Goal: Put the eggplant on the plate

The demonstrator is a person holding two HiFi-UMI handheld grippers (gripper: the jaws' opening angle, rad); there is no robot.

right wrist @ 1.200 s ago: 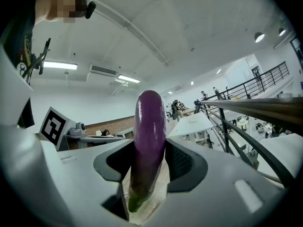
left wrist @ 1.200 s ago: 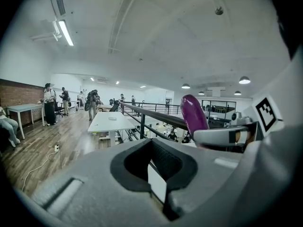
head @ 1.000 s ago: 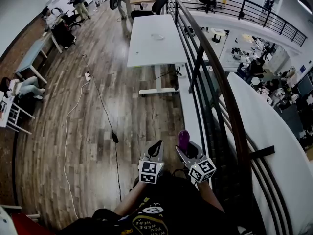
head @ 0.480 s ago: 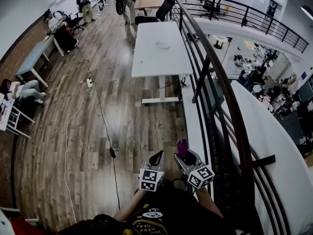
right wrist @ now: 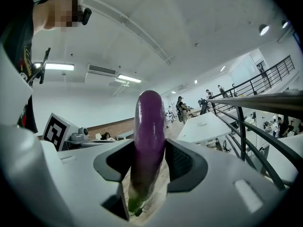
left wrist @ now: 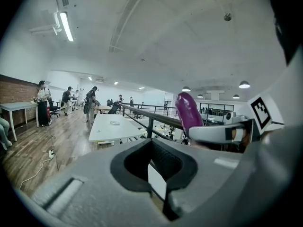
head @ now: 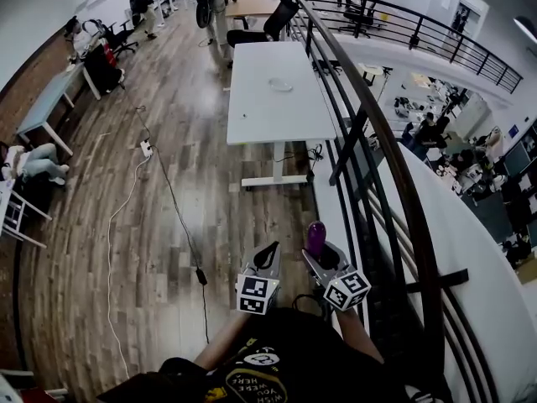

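A purple eggplant (head: 315, 238) stands upright between the jaws of my right gripper (head: 319, 253), which is shut on it, green stem end down. In the right gripper view the eggplant (right wrist: 149, 136) fills the gap between the black pads. My left gripper (head: 268, 255) is beside it at the same height, its jaws closed together with nothing between them. The left gripper view shows the eggplant (left wrist: 188, 112) off to the right. A small pale plate (head: 280, 85) lies on a white table (head: 252, 99) some way ahead, and it also appears as the plate (left wrist: 114, 122) in that view.
A black metal railing (head: 377, 141) runs along my right with an open drop to a lower floor behind it. A cable (head: 168, 191) trails over the wooden floor. A dark chair (head: 273, 11) and several people stand past the table; a blue table (head: 46, 99) is at the left.
Both grippers have been carried forward along the railing toward the white table, side by side. The eggplant stays gripped in the right one; the left one stays closed.
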